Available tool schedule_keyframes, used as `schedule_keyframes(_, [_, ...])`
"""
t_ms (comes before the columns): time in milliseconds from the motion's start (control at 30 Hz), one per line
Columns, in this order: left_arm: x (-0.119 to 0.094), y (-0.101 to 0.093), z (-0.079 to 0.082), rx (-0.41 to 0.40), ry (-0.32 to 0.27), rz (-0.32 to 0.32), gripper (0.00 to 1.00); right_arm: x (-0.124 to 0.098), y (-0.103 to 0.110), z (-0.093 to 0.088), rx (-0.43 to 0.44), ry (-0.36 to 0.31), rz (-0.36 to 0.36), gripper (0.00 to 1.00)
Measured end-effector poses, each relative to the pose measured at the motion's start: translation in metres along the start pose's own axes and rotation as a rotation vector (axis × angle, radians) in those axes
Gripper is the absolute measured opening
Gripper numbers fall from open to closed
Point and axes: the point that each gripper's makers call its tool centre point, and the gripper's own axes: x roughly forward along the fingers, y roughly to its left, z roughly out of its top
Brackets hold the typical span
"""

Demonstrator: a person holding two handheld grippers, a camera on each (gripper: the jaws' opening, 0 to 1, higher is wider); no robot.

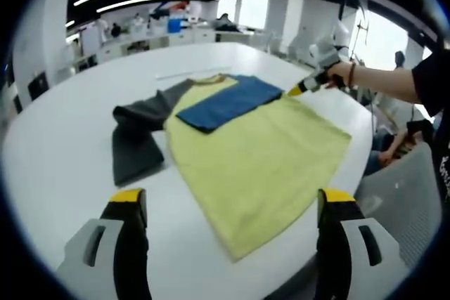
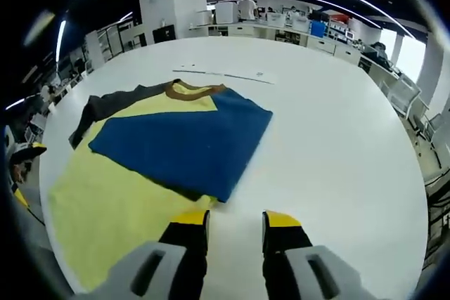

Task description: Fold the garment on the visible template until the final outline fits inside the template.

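**Garment partly folded on a white table, both grippers clear of the cloth**

The garment (image 1: 253,152) is a yellow shirt lying flat on the large white table (image 1: 63,152). Its brown collar (image 2: 193,90) points toward the far edge of the table. One blue sleeve (image 2: 186,138) is folded inward and lies across the yellow chest panel, just below the collar. The other sleeve, dark grey (image 1: 137,138), remains spread out beyond the yellow body on the opposite side, resting on the bare table top. Beyond the collar a thin pale line (image 2: 225,75) runs across the table; whether it belongs to a template cannot be told.

In the left gripper view, the left gripper (image 1: 232,205) is held above the near hem of the garment, its yellow-tipped jaws spread wide apart and holding nothing. The right gripper (image 1: 299,89) appears beside the blue sleeve's outer edge, carried by a person's hand (image 1: 337,74).

In the right gripper view, the right gripper (image 2: 235,223) has its jaws set close together with a narrow gap between them, nothing pinched, just short of the blue sleeve's nearest corner.
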Motion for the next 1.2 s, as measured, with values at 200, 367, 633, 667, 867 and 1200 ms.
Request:
schedule_keyframes(200, [0.001,-0.001,-0.002,-0.004,0.003,-0.001,0.97,0.004,0.007,-0.003,-0.026,0.015,0.012,0.25])
schedule_keyframes(367, [0.0,-0.001,-0.003,-0.005,0.007,0.003,0.96,0.006,0.012,-0.005,-0.024,0.015,0.027,0.18])
schedule_keyframes(633, [-0.001,0.002,-0.005,-0.009,0.014,0.009,0.95,0.011,0.018,0.004,0.032,-0.012,0.058,0.1])
schedule_keyframes(667, [-0.001,0.002,-0.005,-0.01,0.013,0.009,0.95,0.012,0.017,0.004,0.038,-0.011,0.057,0.1])
schedule_keyframes(867, [-0.001,0.004,-0.008,-0.013,0.02,0.013,0.95,0.015,0.013,0.005,0.127,-0.02,0.072,0.06])
schedule_keyframes(1200, [-0.001,0.006,-0.008,-0.015,0.02,0.016,0.94,0.013,0.006,0.006,0.105,-0.023,0.023,0.0])
